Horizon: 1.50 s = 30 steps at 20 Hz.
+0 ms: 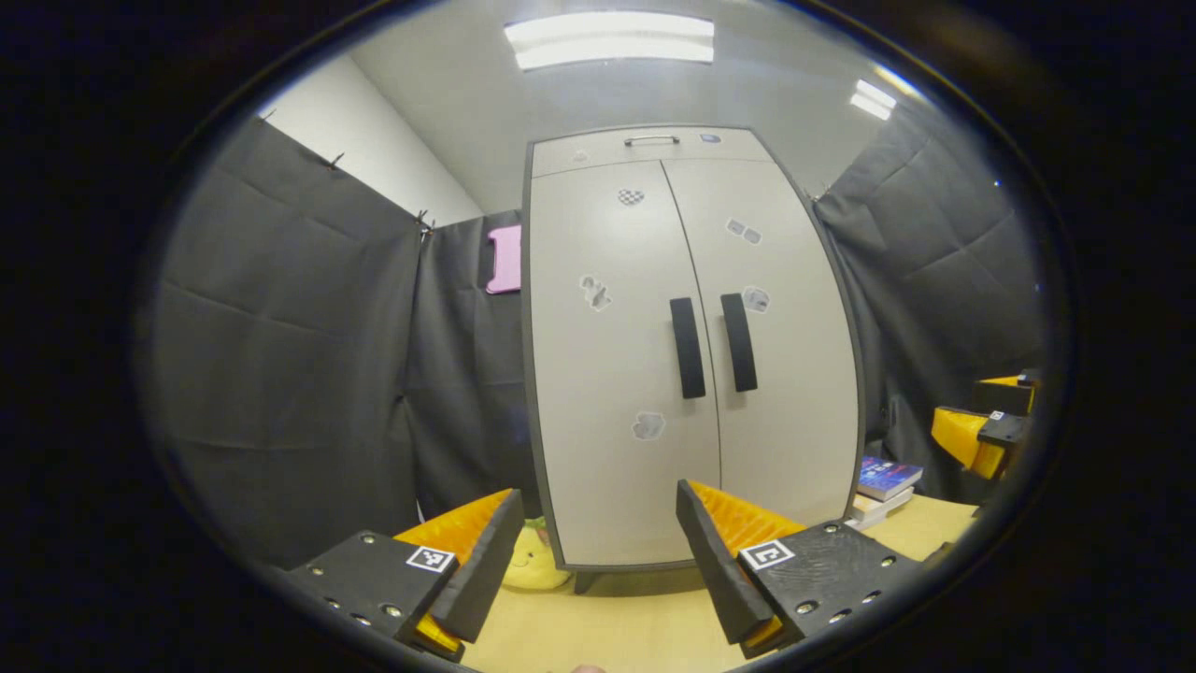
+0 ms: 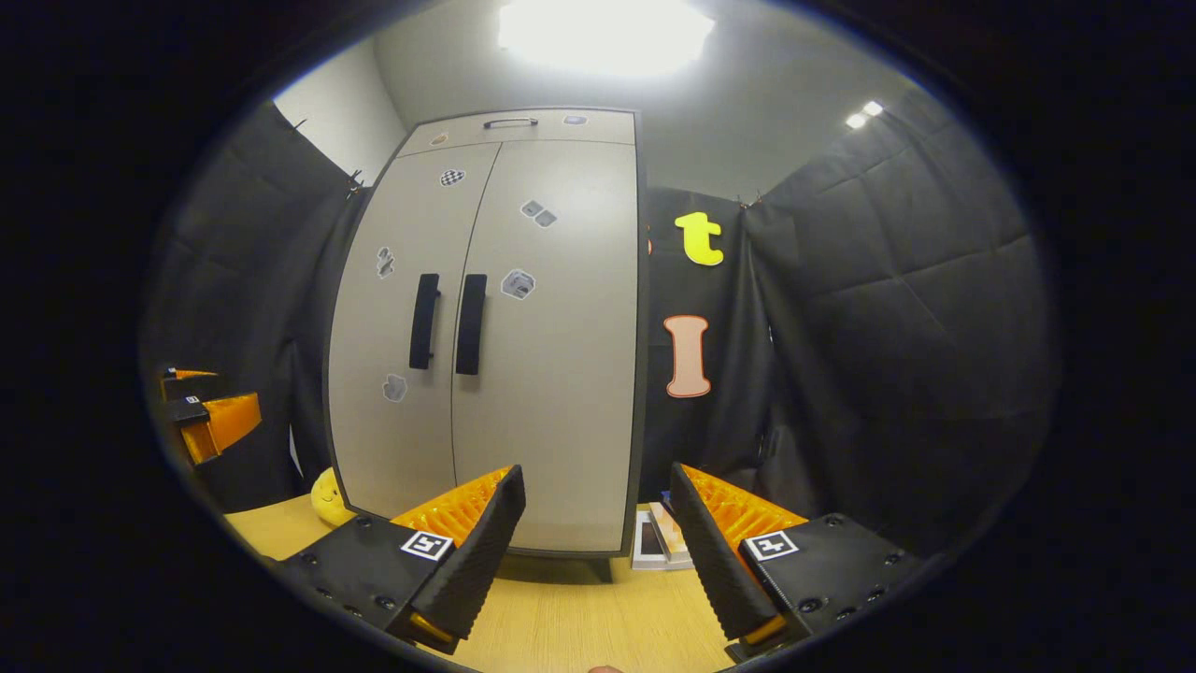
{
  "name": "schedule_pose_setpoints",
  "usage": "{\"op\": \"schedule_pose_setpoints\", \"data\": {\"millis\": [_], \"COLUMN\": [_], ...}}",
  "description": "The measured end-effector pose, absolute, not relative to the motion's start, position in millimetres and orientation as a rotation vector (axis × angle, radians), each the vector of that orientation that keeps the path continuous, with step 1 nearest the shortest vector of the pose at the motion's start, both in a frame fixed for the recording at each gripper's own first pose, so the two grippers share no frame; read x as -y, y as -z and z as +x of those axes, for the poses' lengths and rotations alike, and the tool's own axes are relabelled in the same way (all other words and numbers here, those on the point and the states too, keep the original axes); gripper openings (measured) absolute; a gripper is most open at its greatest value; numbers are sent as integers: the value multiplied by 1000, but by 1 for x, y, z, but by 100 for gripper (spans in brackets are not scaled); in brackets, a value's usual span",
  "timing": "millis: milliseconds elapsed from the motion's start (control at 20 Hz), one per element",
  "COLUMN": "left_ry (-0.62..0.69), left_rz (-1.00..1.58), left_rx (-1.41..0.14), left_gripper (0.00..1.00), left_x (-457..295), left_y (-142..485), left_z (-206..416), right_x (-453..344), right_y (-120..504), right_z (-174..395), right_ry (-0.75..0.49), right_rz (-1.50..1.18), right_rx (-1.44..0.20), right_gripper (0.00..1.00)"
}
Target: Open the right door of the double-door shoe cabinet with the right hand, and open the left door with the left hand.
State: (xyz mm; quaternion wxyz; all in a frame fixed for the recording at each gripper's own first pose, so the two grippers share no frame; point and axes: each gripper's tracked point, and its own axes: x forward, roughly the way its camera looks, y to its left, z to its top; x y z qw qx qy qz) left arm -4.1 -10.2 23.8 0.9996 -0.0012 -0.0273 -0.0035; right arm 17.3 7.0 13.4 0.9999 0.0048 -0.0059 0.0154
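Note:
The grey double-door shoe cabinet (image 1: 691, 355) (image 2: 495, 327) stands upright on the wooden table, both doors shut. Two black vertical handles flank the centre seam: the left door handle (image 1: 688, 348) (image 2: 424, 321) and the right door handle (image 1: 739, 342) (image 2: 470, 323). My left gripper (image 1: 598, 561) is open, well short of the cabinet front, with nothing between its fingers. My right gripper (image 2: 598, 551) is open too, held back from the cabinet's right part. In the left gripper view the right gripper (image 1: 986, 425) shows at the far right edge. The left gripper (image 2: 206, 416) shows at the far left of the right gripper view.
A yellow plush toy (image 1: 534, 561) (image 2: 329, 497) lies at the cabinet's left foot. Books (image 1: 883, 486) (image 2: 659, 542) are stacked at its right foot. A drawer with a metal handle (image 1: 651, 140) tops the cabinet. Black cloth walls enclose the table (image 1: 635, 626).

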Motion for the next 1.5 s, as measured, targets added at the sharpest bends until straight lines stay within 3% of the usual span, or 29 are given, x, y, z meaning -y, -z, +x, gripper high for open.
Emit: {"op": "schedule_pose_setpoints", "data": {"millis": [1500], "left_ry": [-239], "left_rz": [30], "left_rx": [27], "left_gripper": [94], "left_x": [-103], "left_y": [-4], "left_z": [-66], "right_x": [-128], "right_y": [-118], "right_z": [167], "right_ry": [-159], "right_rz": [36], "right_rx": [122], "right_gripper": [98]}}
